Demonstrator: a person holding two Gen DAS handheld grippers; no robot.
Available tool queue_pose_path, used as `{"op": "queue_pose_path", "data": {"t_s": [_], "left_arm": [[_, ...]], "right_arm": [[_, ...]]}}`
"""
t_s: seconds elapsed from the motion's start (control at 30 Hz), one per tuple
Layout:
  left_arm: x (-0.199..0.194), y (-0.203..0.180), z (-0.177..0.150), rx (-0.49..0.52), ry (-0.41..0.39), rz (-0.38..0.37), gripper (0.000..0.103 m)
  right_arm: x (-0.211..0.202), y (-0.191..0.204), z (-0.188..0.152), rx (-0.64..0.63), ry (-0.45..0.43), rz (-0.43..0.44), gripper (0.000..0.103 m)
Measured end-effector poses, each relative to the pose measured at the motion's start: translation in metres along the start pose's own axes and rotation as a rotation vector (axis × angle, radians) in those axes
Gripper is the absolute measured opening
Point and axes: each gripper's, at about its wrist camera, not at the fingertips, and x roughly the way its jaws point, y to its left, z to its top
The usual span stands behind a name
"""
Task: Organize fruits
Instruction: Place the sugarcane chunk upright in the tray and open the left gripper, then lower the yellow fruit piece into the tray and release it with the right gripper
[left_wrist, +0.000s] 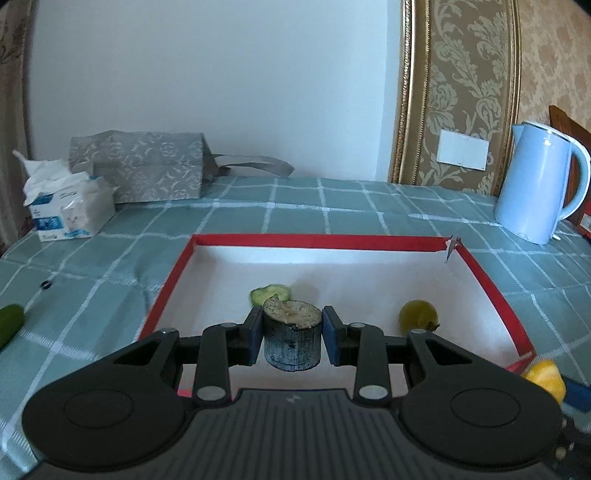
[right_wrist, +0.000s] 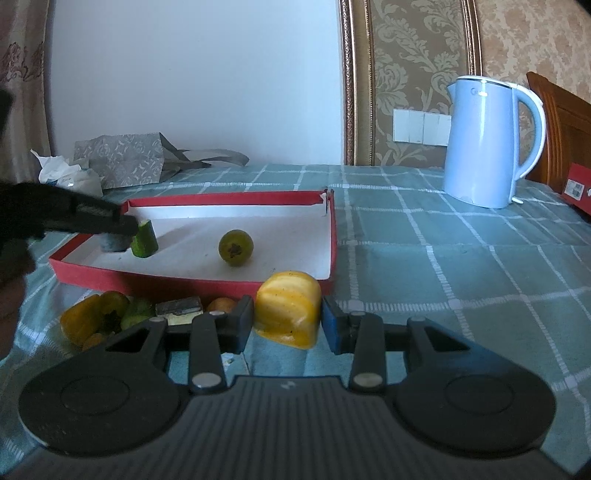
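Over the near-left part of the red-rimmed tray (left_wrist: 491, 291), the left gripper (left_wrist: 291, 332) clamps a dark cylindrical chunk (left_wrist: 291, 338); I judge it best lowered upright just at six o'clock of the cucumber piece (left_wrist: 271, 294), clear of the green round fruit (left_wrist: 417, 314) at three o'clock, before the pads let go. Outside the tray's near wall, the right gripper (right_wrist: 288, 319) grips a yellow pepper piece (right_wrist: 290, 308) squarely between its fingers, with loose produce (right_wrist: 96, 319) at nine o'clock.

Soft, cool daylight, faint shadows, sharp centres, fisheye bending and dark vignetting at the corners.
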Motion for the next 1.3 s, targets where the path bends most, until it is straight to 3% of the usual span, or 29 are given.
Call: {"op": "queue_pose_path", "data": {"t_s": [0.17, 0.2, 0.27, 0.3, 0.43, 0.9, 1.3], "left_arm": [[0.019, -0.011, 0.005, 0.008, 0.025, -0.010, 0.034], [0.021, -0.012, 0.005, 0.015, 0.022, -0.009, 0.039], [0.022, -0.013, 0.004, 0.026, 0.015, -0.017, 0.067], [0.021, -0.012, 0.003, 0.022, 0.004, -0.018, 0.070], [0.010, 0.002, 0.002, -0.021, -0.028, -0.014, 0.071], [-0.038, 0.084, -0.040, -0.187, 0.001, 0.044, 0.071], [-0.040, 0.099, -0.047, -0.230, 0.034, 0.020, 0.077]], "right_arm": [[0.002, 0.000, 0.000, 0.000, 0.007, 0.000, 0.037], [0.003, -0.001, 0.000, -0.001, 0.010, 0.000, 0.037], [0.004, 0.000, 0.000, -0.003, 0.015, 0.003, 0.037], [0.004, 0.000, 0.000, -0.003, 0.015, 0.004, 0.037], [0.004, 0.000, 0.000, -0.004, 0.015, 0.004, 0.037], [0.002, 0.000, -0.002, -0.010, 0.006, -0.005, 0.036], [-0.004, 0.003, 0.003, -0.013, -0.030, -0.025, 0.036]]}}
